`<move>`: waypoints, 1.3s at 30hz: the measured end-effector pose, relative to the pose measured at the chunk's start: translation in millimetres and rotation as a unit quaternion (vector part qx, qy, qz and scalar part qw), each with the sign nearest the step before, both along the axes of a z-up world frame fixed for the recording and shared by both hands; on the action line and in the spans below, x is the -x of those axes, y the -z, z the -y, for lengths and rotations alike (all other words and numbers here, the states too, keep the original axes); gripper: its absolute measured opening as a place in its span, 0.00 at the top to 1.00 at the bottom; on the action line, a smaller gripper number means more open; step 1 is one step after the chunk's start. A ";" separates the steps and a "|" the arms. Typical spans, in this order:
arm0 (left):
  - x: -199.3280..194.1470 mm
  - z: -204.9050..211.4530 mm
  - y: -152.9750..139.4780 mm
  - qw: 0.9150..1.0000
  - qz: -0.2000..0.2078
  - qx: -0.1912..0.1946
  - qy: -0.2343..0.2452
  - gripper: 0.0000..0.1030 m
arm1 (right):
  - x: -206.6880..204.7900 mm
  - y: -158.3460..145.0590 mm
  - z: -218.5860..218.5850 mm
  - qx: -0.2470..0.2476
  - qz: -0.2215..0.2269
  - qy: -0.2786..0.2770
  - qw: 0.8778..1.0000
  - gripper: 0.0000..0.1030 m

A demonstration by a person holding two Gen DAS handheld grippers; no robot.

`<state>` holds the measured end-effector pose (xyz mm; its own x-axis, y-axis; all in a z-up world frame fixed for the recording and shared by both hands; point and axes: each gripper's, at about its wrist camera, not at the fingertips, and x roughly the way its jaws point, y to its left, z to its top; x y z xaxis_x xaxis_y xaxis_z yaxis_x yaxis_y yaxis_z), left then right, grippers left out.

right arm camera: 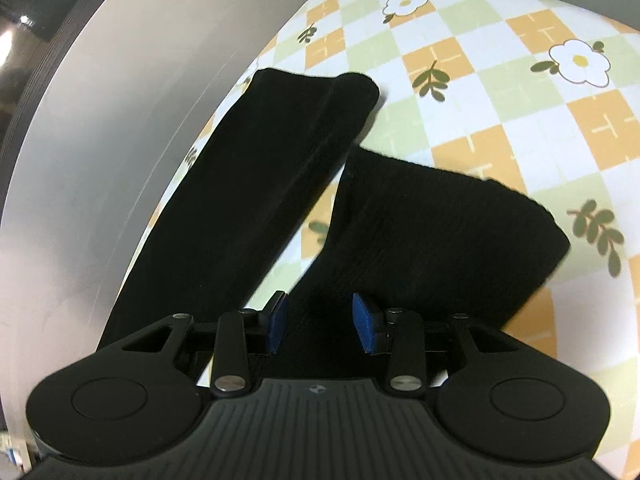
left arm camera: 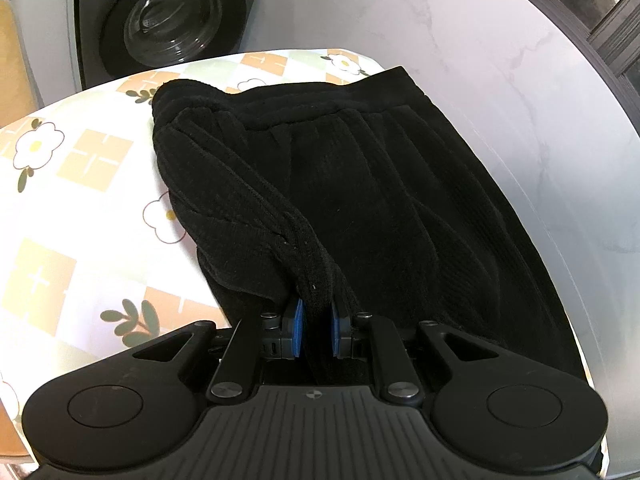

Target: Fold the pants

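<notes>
Black ribbed pants [left arm camera: 360, 184] lie on the flower-print table cover [left arm camera: 80, 168], waistband far from me in the left wrist view. My left gripper [left arm camera: 317, 322] is shut on a bunched ridge of the pants' fabric, which rises from the table to the blue pads [left arm camera: 298, 330]. In the right wrist view the two legs spread apart: the left leg [right arm camera: 248, 184] lies along the table edge and the right leg [right arm camera: 432, 232] runs out from my right gripper [right arm camera: 320, 326]. That gripper is partly open, with the right leg's cloth between the blue pads [right arm camera: 362, 326] and a gap showing.
A washing machine [left arm camera: 172, 20] stands beyond the table's far end. Grey marble-look floor [left arm camera: 520, 80] lies right of the table edge in the left wrist view. The checked cover [right arm camera: 500, 100] stretches bare beyond the legs in the right wrist view.
</notes>
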<state>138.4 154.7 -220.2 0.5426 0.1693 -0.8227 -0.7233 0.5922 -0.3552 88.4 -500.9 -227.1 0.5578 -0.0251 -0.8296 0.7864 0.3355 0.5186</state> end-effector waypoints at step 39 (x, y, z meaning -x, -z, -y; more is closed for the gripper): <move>44.6 -15.4 -13.8 0.999 -0.037 0.029 0.007 0.85 | 132.7 -53.3 -10.9 0.012 -0.016 0.015 1.000 0.92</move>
<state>93.8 170.0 -206.4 0.4814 0.1125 -0.8692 -0.7407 0.5824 -0.3349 -44.3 -489.9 -173.8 0.5303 -0.0625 -0.8455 0.8121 0.3238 0.4854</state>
